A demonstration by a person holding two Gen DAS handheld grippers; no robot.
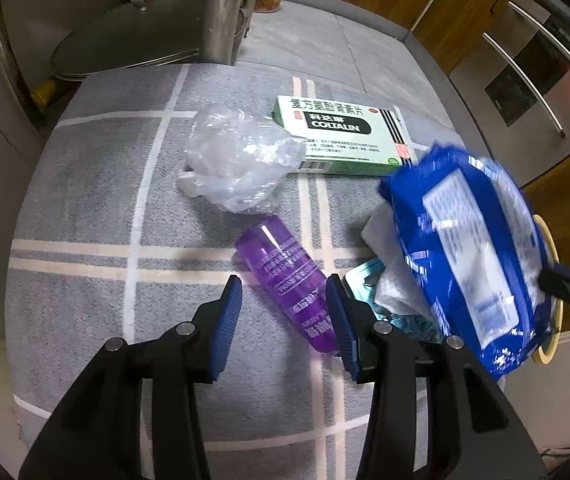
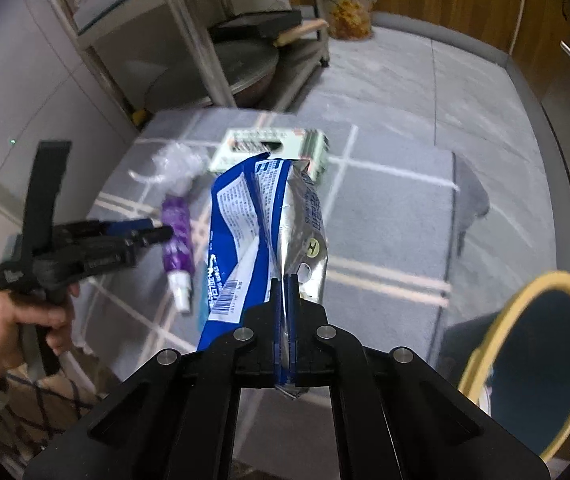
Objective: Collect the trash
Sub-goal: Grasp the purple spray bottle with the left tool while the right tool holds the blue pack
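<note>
Both tongs point steeply down at a grey worktop cloth with pale crossing stripes.

From the left wrist view, the left tongs (image 1: 285, 312) fill the lower middle of the frame, their blue pads spread part way and pinching nothing. A purple bottle (image 1: 285, 280) lies on the grey cloth (image 1: 93, 216) between and just beyond the pads; whether either pad touches it I cannot tell. Above it, at centre, sits a crumpled clear plastic bag (image 1: 237, 160), and against that bag's right side a green medicine box (image 1: 345, 136). At the right a blue packet (image 1: 469, 256) hangs blurred in the air, over white tissue (image 1: 393, 272) and a teal scrap beneath. Grey floor tiles, a metal leg and wooden cabinets curve round the top of the frame.

From the right wrist view, the right tongs (image 2: 285, 292) at lower centre are pressed together on the silver-lined edge of the blue packet (image 2: 253, 216), which hangs clear of the cloth. At the left edge a hand (image 2: 25, 328) with a checked sleeve grips the left tongs (image 2: 157, 230), their tips beside the purple bottle (image 2: 177, 236). The green box (image 2: 269, 148) lies at upper centre. A yellow-rimmed bin (image 2: 485, 348) with a dark inside stands at lower right, beside the worktop.
</note>
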